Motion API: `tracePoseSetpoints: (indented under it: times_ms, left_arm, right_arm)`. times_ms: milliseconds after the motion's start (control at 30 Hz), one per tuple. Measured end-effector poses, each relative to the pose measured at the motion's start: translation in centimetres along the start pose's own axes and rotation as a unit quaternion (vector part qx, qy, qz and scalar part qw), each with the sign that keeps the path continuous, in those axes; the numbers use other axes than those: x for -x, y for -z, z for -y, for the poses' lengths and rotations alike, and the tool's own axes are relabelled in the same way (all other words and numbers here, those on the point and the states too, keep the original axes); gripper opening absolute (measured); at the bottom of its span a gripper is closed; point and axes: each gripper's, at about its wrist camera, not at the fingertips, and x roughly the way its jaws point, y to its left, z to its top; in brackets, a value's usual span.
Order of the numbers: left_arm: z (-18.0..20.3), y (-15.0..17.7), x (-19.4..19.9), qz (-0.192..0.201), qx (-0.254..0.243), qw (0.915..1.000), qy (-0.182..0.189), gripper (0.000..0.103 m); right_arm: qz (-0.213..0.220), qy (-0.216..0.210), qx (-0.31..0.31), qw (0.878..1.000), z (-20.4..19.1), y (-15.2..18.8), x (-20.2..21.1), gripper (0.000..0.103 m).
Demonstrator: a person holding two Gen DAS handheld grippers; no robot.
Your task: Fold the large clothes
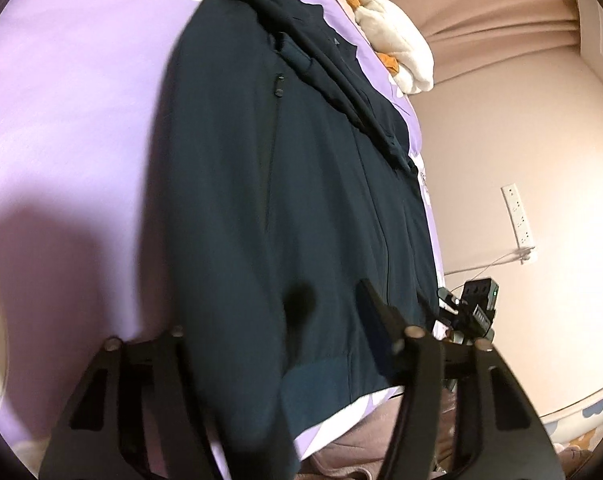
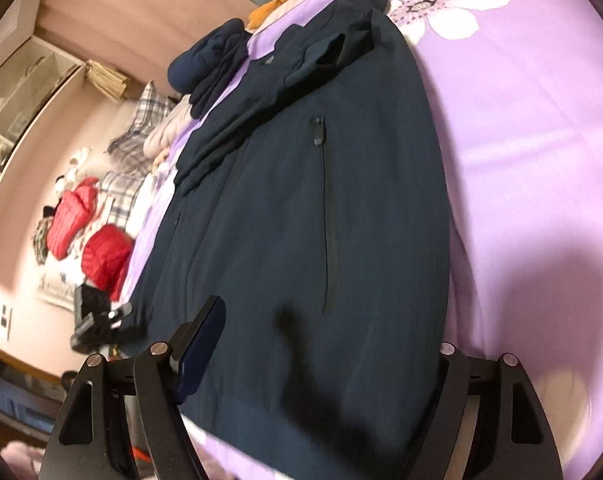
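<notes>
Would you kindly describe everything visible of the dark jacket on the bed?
The dark navy jacket lies flat, front up, on the lilac floral bedspread. It looks like smooth woven fabric with a ribbed hem, a centre zip and a zipped side pocket. One sleeve is folded diagonally across the chest. Both tongs hover open over the hem end; contact is unclear.

A jacket (image 2: 301, 220) lies flat on the bed (image 2: 521, 140), hem nearest the cameras, collar at the far end. One sleeve (image 2: 237, 128) is folded across its chest. Beyond the collar sits a soft toy (image 1: 397, 52). What seems another folded garment (image 2: 209, 60) lies near the collar.
</notes>
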Motion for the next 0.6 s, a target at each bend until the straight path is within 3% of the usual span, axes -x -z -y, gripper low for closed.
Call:
tracePoseSetpoints:
  times_ms: [167, 300, 333, 400, 500, 600]
  left_arm:
    - [-0.7, 0.8, 0.4, 0.016, 0.014, 0.9998, -0.003, 0.043]
    - [-0.8, -0.5, -0.4, 0.018, 0.033, 0.9993, -0.007, 0.032]
    - [-0.6, -0.7, -0.5, 0.019, 0.032, 0.9992, -0.013, 0.025]
    - [-0.3, -0.7, -0.7, 0.016, 0.028, 0.9990, -0.032, 0.014]
    - [-0.4, -0.4, -0.1, 0.028, 0.032, 0.9984, -0.037, 0.011]
    - [0.2, 0.1, 1.1, 0.052, 0.023, 0.9981, -0.024, 0.009]
  right_arm:
    - [0.007, -0.010, -0.020, 1.000, 0.3, 1.1, 0.7, 0.080]
    - [0.003, 0.007, -0.003, 1.000, -0.6, 0.3, -0.5, 0.080]
    - [0.007, 0.013, 0.001, 1.000, -0.9, -0.1, -1.0, 0.078]
    - [0.012, 0.037, 0.014, 0.999, -1.6, -0.6, -1.6, 0.055]
    - [0.017, 0.084, 0.040, 0.996, -2.5, -0.6, -2.4, 0.026]
    - [0.030, 0.104, 0.050, 0.993, -3.2, -0.5, -2.3, 0.018]
